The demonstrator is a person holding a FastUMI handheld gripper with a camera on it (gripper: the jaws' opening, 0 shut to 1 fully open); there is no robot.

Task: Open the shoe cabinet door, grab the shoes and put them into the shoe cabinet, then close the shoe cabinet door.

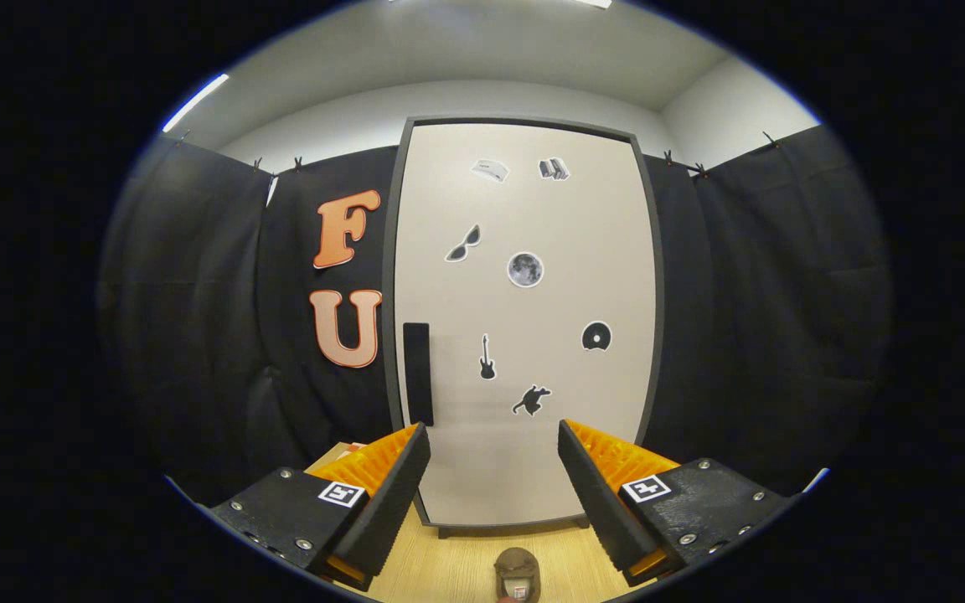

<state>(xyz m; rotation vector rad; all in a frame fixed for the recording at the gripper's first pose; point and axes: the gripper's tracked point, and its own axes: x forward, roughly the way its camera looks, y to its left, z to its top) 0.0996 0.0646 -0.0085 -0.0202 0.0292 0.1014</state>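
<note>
A single gripper (pixel 494 440) points forward over a light wooden tabletop (pixel 449 561), its two fingers spread wide apart with nothing held between them. Each finger carries one small square marker tag on its upper face, two tags in all.

Straight ahead, beyond the fingertips, stands one shoe cabinet (pixel 524 318). Its pale door (pixel 533 452) is closed and fills the front, framed by a dark edge. One dark vertical handle (pixel 417 373) sits on the door's left side, just above and beyond the left fingertip.

Seven stickers are scattered across the door: two small ones near the top, too small to make out; one pair of sunglasses (pixel 463 244); one round moon (pixel 525 270); one dark disc (pixel 596 336); one guitar (pixel 487 358); and one dark animal shape (pixel 531 399) lowest, between the fingertips as seen from here.

One brownish shoe (pixel 517 576) lies on the tabletop close beneath the gripper, between the two fingers and nearer than the cabinet's base. It is partly cut off, so its shape is hard to tell. Black cloth (pixel 767 318) hangs on both sides of the cabinet.
</note>
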